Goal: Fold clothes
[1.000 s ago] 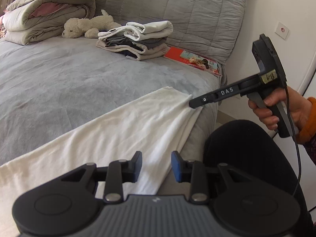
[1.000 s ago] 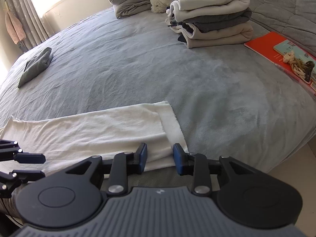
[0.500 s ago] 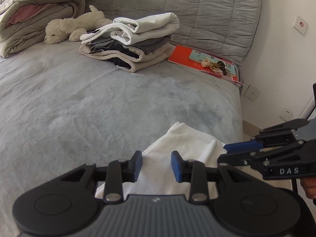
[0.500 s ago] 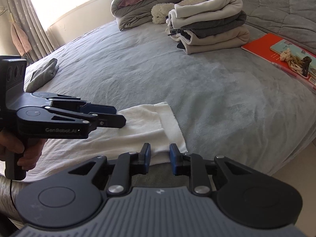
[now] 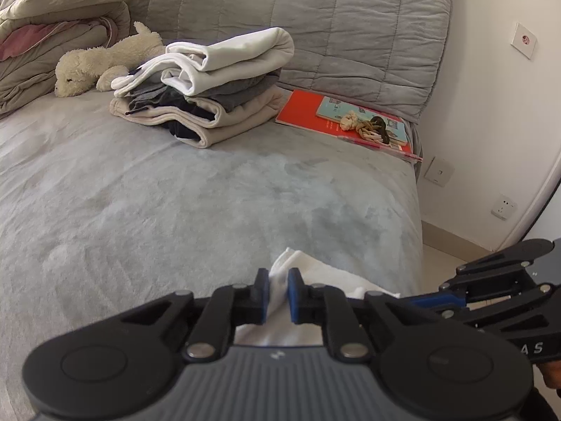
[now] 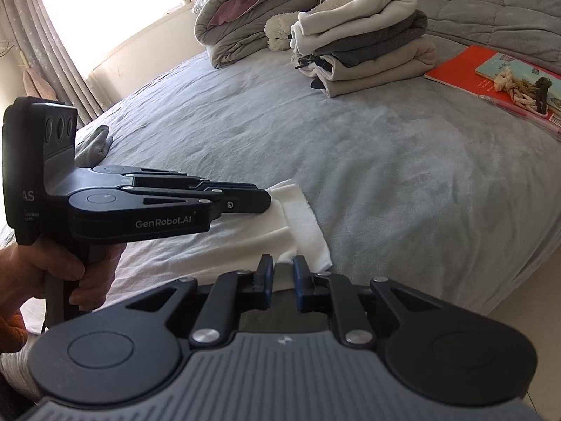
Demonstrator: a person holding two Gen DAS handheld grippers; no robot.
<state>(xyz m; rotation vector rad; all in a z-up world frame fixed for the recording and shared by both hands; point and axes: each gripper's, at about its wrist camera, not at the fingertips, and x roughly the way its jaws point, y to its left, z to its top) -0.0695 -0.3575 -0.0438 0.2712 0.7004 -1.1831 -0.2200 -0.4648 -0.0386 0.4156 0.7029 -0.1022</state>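
Observation:
A long white garment (image 6: 245, 238) lies along the near edge of the grey bed (image 6: 385, 161). My left gripper (image 5: 279, 295) is shut on the garment's far corner (image 5: 291, 263); in the right wrist view it (image 6: 261, 200) pinches that corner from the left. My right gripper (image 6: 280, 282) is at the garment's near corner, jaws narrowly apart with white cloth (image 6: 284, 263) between the pads. It shows at the right edge of the left wrist view (image 5: 438, 300).
A stack of folded clothes (image 5: 210, 87) sits at the back of the bed beside a plush toy (image 5: 101, 63), bedding pile (image 5: 42, 35) and red book (image 5: 350, 122). A small grey folded item (image 6: 93, 144) lies far left. The bed edge drops to the floor on the right.
My left gripper moved from the garment's left part to its far right corner and shut on it. My right gripper narrowed around the near corner.

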